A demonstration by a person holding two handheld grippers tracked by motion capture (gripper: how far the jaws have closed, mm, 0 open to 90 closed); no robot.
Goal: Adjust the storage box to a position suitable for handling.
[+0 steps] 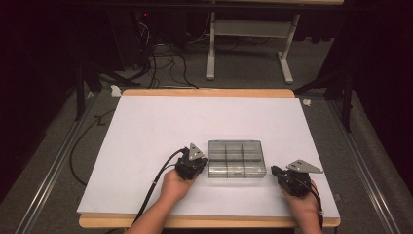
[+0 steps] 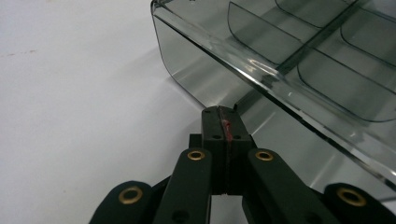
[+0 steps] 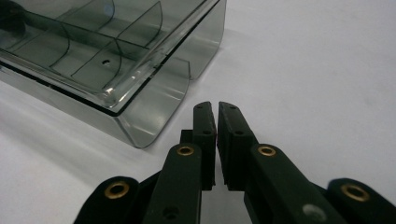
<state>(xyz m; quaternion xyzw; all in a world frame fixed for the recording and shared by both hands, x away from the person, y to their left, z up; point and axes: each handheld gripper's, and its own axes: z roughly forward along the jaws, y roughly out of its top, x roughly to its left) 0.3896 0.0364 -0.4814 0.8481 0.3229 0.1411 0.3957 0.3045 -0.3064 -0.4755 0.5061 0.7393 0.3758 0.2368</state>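
Note:
A clear smoky plastic compartment box with its lid down lies on the white table cover, right of centre and toward the near edge. My left gripper is at the box's left end, jaws pressed together and empty. In the left gripper view its tips sit just short of the box's wall. My right gripper rests on the table a little right of the box. In the right gripper view its jaws stand a thin slit apart with nothing between them, beside the box's corner.
A white sheet covers the wooden table, whose rim shows at the near edge. The left gripper's cable trails off that edge. Beyond the far edge are a desk frame and floor cables.

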